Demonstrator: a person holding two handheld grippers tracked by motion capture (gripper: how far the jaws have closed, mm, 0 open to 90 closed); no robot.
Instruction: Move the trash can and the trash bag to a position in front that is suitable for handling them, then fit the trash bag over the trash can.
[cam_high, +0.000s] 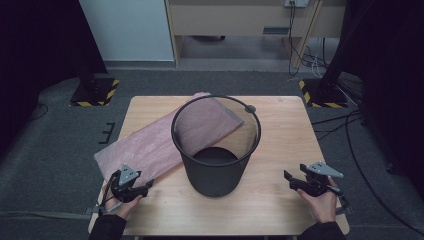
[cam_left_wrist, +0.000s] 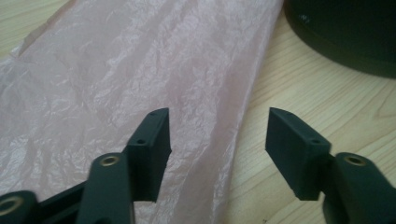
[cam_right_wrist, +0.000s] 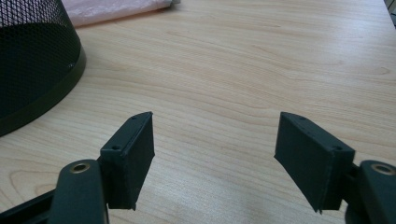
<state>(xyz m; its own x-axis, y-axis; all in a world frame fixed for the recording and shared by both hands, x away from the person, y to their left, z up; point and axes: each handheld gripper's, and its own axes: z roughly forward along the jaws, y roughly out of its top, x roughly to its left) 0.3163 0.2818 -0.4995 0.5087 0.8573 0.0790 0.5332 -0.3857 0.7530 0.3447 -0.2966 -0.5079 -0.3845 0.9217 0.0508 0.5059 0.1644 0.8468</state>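
Here, both grippers wait spread wide — the left gripper (cam_high: 131, 186) over the pink bag's (cam_high: 150, 142) near edge, the right gripper (cam_high: 300, 182) over bare table (cam_high: 280, 150) beside the mesh bin (cam_high: 216, 150) — likely next: pinching that edge.

A black mesh wastebasket (cam_high: 216, 150) stands upright and empty at the middle of the wooden table (cam_high: 280, 200). A flat, crinkled pink plastic bag (cam_high: 145, 145) lies behind and left of it, reaching the table's left edge.
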